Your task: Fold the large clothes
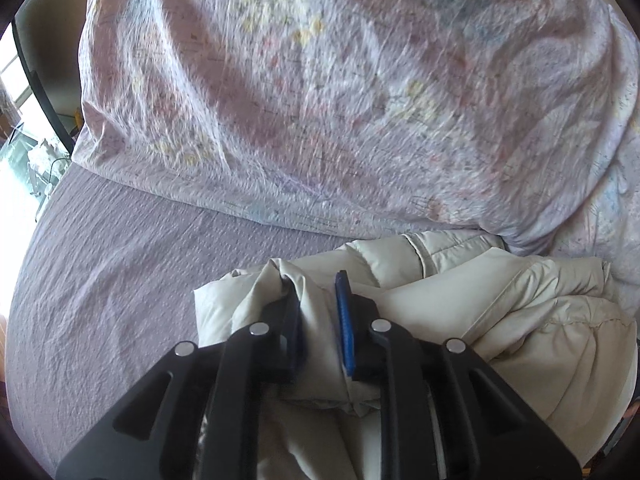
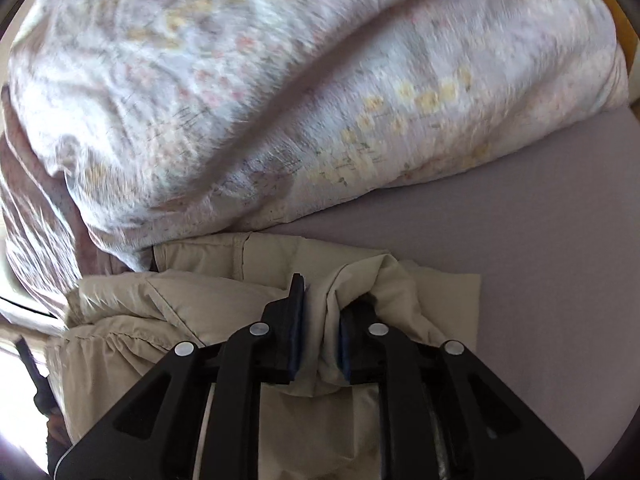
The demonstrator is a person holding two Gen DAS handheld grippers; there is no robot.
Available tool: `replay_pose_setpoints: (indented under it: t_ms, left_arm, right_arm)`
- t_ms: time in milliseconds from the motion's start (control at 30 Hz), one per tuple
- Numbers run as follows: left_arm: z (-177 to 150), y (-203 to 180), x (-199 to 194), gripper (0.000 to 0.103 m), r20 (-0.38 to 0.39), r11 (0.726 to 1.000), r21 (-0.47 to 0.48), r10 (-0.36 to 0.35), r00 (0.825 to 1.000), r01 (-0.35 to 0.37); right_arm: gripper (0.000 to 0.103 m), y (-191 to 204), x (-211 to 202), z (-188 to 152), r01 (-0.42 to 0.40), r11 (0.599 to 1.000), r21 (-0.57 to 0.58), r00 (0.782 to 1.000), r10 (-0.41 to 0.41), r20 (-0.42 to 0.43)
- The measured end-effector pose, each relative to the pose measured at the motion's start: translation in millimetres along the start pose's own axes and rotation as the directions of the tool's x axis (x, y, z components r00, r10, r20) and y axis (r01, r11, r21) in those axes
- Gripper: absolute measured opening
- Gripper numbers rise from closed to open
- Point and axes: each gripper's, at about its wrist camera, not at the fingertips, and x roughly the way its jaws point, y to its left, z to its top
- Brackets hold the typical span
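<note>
A: Nearest in the left view, the left gripper (image 1: 318, 294); jaws a narrow gap apart, a fold of the cream jacket (image 1: 500, 300) bunched between them; the left finger sinks into the fabric, but the blue pad on the right looks just clear of it; I cannot tell whether it grips.

B: The right gripper (image 2: 326, 300) stands the same; jaws slightly parted, a ridge of jacket (image 2: 160, 312) rising between the pads and touching both.

A: The jacket lies crumpled on the sheet (image 1: 120, 260), its far edge against the duvet (image 1: 320, 100).

B: My view shows its flat corner at the right, with bare sheet (image 2: 540, 240) beyond it; yours shows bare sheet to the left instead.

A: And a bright window past the bed's left edge; yours has only a dark strip low at the left.

B: Farthest, the floral duvet (image 2: 280, 100) heaps across both views; blurred.
</note>
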Motion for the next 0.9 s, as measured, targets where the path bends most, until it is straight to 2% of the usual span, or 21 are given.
replay_pose_setpoints:
  t_ms: [100, 167, 233, 300, 333, 367, 400, 433, 533, 667, 767, 900]
  left_arm:
    - [-2.4, 1.9, 5.0, 0.020, 0.004, 0.999, -0.046, 0.000, 1.000, 0.000]
    - [-2.4, 2.8, 7.5, 0.023, 0.002, 0.997, -0.076, -0.008, 1.000, 0.008]
    - [-2.0, 4.4, 6.7, 0.031, -0.004, 0.995, -0.092, -0.029, 1.000, 0.029]
    - [1.3, 7.7, 3.7, 0.037, -0.010, 0.993, -0.105, -0.057, 0.998, 0.055]
    - [4.3, 8.5, 1.3, 0.042, -0.011, 0.993, -0.103, -0.064, 0.998, 0.063]
    - [5.8, 8.2, -2.8, 0.044, -0.009, 0.993, -0.099, -0.067, 0.998, 0.066]
    - [7.5, 7.7, -7.1, 0.051, -0.006, 0.993, -0.094, -0.068, 0.998, 0.067]
    - [8.4, 6.7, -13.1, 0.062, 0.005, 0.994, -0.084, -0.065, 0.998, 0.065]
    - [10.5, 0.7, -30.4, 0.078, 0.045, 0.999, -0.042, -0.025, 0.999, 0.027]
    - [4.8, -12.2, -51.9, 0.079, 0.076, 0.999, 0.007, -0.039, 0.996, 0.039]
    - [-5.0, -27.9, -71.6, 0.081, 0.103, 0.997, 0.062, -0.045, 0.994, 0.039]
    - [-21.1, -61.7, -93.9, 0.086, 0.133, 0.982, 0.182, -0.070, 0.989, 0.045]
  right_arm:
    - [0.021, -17.3, 0.5, -1.5, -0.077, 0.993, 0.086, 0.997, 0.078, -0.001]
    - [0.026, -30.4, -0.9, 0.5, -0.149, 0.975, 0.167, 0.988, 0.155, -0.023]
    - [0.032, -40.0, -7.7, 3.6, -0.195, 0.954, 0.227, 0.977, 0.209, -0.039]
    - [0.040, -44.3, -22.4, 6.5, -0.210, 0.948, 0.240, 0.974, 0.224, -0.032]
    - [0.043, -43.7, -32.5, 7.4, -0.206, 0.952, 0.225, 0.976, 0.216, -0.018]
    - [0.052, -42.5, -40.1, 8.4, -0.196, 0.958, 0.209, 0.979, 0.202, -0.007]
    - [0.059, -38.8, -53.2, 8.8, -0.170, 0.970, 0.176, 0.985, 0.170, 0.015]
    - [0.061, -34.1, -65.4, 8.3, -0.149, 0.978, 0.143, 0.989, 0.145, 0.038]
    - [0.061, -16.8, -89.3, 5.9, -0.126, 0.990, 0.065, 0.990, 0.121, 0.065]
    - [0.061, 19.1, -93.1, -10.5, -0.146, 0.989, -0.033, 0.989, 0.146, 0.021]
    - [0.061, 60.4, -76.5, -33.2, -0.181, 0.978, -0.108, 0.983, 0.175, -0.062]
    - [0.061, 117.4, -49.5, -64.7, -0.154, 0.960, -0.234, 0.983, 0.125, -0.135]
